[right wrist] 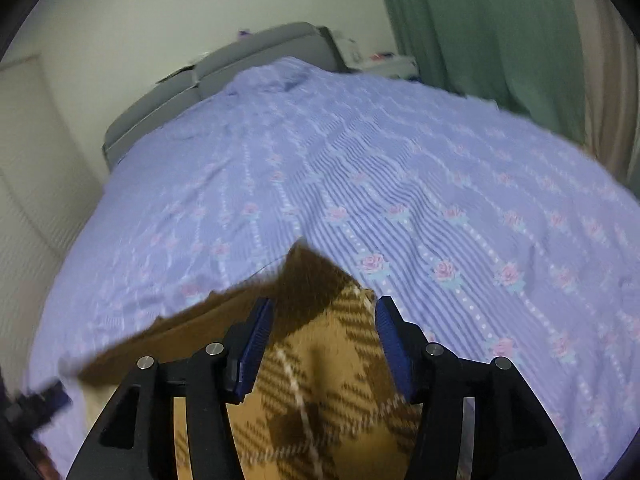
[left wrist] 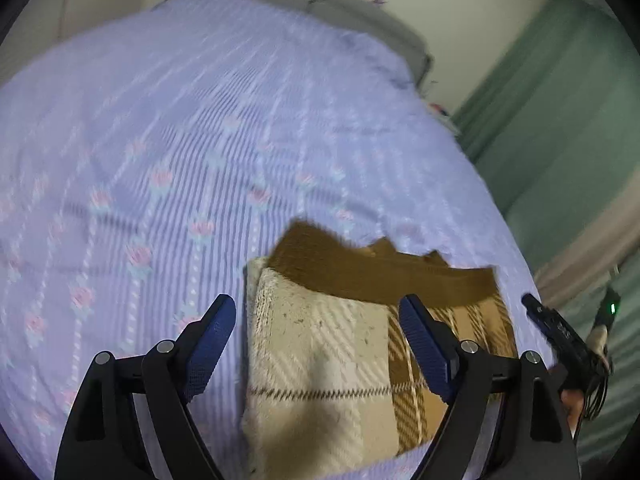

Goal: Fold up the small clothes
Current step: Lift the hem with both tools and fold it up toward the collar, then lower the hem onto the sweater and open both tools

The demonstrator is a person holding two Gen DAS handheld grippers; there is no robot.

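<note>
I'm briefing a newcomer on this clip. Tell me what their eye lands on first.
First the brown and cream plaid cloth, folded near the bed's front edge, right under both sets of tongs. Around it spreads the lilac rose-striped bedspread. The left tongs and right tongs stand open over the cloth.

Brown-and-cream plaid cloth (left wrist: pixel 320 344), lilac striped bedspread (left wrist: pixel 180 140) with pink roses, green curtain (right wrist: pixel 480 32), grey headboard (right wrist: pixel 260 56)

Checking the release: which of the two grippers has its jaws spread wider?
The left gripper: its jaws stand far apart over the plaid cloth, while the right gripper has a narrower gap around a cloth corner.
</note>
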